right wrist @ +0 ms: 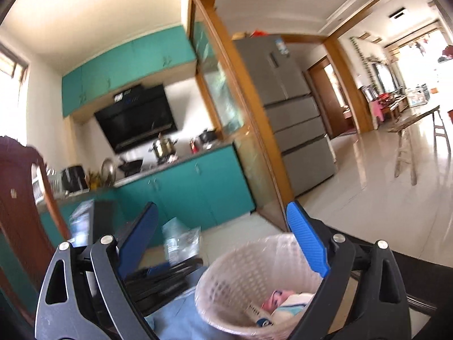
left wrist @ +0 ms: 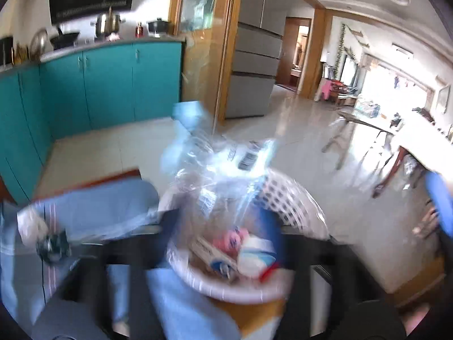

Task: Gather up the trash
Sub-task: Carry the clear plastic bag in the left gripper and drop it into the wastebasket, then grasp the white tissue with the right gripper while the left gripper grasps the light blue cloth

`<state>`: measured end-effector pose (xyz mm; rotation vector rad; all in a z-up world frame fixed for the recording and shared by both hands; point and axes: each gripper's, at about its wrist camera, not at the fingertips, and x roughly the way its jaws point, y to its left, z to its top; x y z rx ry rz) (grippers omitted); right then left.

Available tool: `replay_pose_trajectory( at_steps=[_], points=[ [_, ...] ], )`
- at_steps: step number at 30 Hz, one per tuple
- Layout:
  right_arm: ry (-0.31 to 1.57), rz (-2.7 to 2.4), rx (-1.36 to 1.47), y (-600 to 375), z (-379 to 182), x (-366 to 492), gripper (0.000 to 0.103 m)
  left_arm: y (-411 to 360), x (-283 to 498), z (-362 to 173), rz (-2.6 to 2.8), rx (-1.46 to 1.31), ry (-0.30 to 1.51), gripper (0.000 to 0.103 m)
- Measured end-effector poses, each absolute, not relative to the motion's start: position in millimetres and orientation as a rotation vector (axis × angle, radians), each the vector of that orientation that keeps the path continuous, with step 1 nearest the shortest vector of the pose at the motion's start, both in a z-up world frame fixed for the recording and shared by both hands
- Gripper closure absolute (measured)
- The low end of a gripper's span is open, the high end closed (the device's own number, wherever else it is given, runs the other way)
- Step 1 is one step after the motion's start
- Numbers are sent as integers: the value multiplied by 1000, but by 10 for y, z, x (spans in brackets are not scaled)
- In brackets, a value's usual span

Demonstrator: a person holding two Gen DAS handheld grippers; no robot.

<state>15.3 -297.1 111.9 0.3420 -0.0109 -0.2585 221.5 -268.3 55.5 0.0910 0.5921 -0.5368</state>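
Clear plastic wrapper (left wrist: 223, 164), crumpled and motion-blurred: held above the white lattice wastebasket (left wrist: 294, 198), which already contains pink and white packets and stands on the floor by the person's denim-clad legs. Left gripper (left wrist: 223, 226): jaws appear clamped on the wrapper, though blur hides the contact; right gripper (right wrist: 222, 243): jaws wide apart, empty, beside the basket rim. Recommended handling: centre the wrapper over the opening and lower it before release, since light film drifts.

Right gripper (right wrist: 222, 243): black perforated linkage arms, silver round screws, blue ribbed finger pads (right wrist: 307, 243). Left gripper: blurred black frame.
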Motion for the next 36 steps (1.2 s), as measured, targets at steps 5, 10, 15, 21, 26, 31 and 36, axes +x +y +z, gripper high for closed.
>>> replay_pose_trajectory(
  at_steps=[5,10,15,21,26,31,36],
  points=[
    [19,-244,356,-3088,1065,168,12,-2347,2210,446,-441,85,619,12],
    [83,-181,345,-2971,1009,319,12,-1481,1836,375,-368,118,601,11],
    [165,-114,282,-2659,929,501,12,-559,1353,340,-233,123,588,4],
    [372,36,137,-2038,683,832,12,222,1064,14,-100,-30,698,4],
    [521,128,52,-1609,471,965,12,381,1068,-46,-137,-78,745,4],
    [523,141,20,-1432,425,916,12,298,1029,10,-162,-66,727,4],
    [534,132,20,-1456,398,967,12,278,1019,32,-156,-62,719,4]
  ],
)
